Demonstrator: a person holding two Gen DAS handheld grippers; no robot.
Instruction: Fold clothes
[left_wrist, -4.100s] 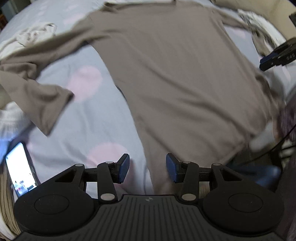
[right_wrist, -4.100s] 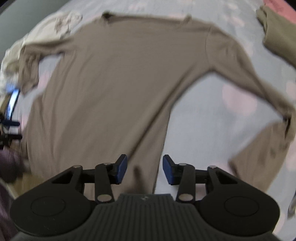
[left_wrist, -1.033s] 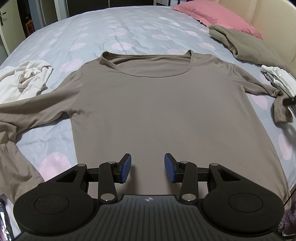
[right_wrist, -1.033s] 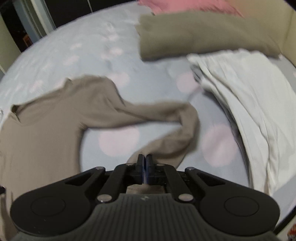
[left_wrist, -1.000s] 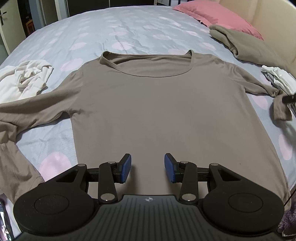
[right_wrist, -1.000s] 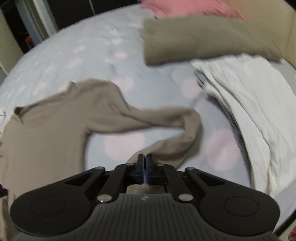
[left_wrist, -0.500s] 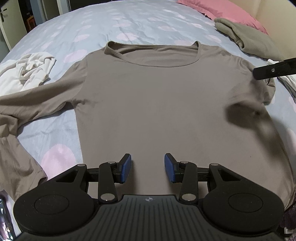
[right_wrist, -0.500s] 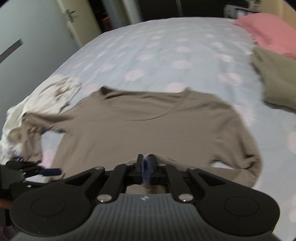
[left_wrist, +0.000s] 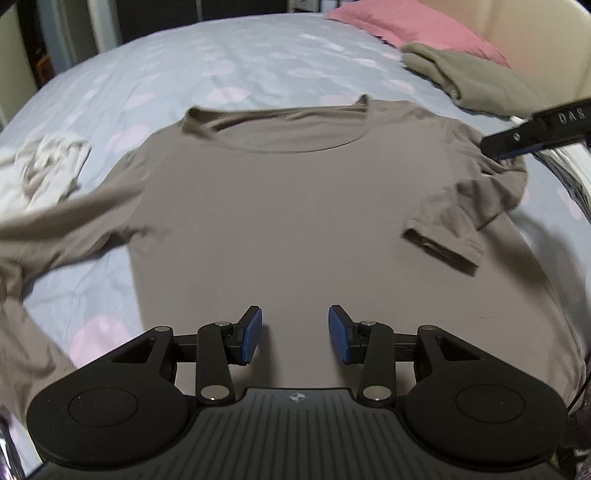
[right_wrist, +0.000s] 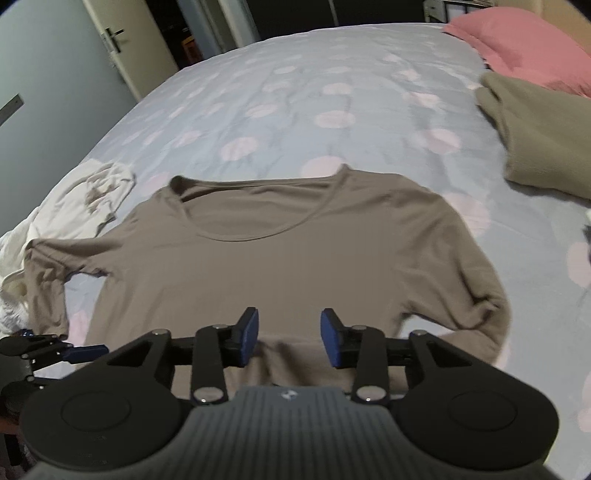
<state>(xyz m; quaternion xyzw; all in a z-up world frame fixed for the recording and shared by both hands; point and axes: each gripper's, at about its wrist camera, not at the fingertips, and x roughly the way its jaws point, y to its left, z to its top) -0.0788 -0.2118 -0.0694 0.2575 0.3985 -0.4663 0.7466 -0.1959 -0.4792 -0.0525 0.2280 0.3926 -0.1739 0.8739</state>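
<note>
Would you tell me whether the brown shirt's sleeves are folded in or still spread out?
One each: the right sleeve lies folded onto the brown shirt; the left sleeve is spread on the bed.

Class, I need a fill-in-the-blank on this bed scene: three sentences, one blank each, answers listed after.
1. The brown shirt lies spread on a bedsheet patterned with ____ dots.
2. The sleeve nearest the right tool is folded ____ the shirt's body.
3. The fingers of the left tool are ____, holding nothing.

Answers: pink; onto; open
</note>
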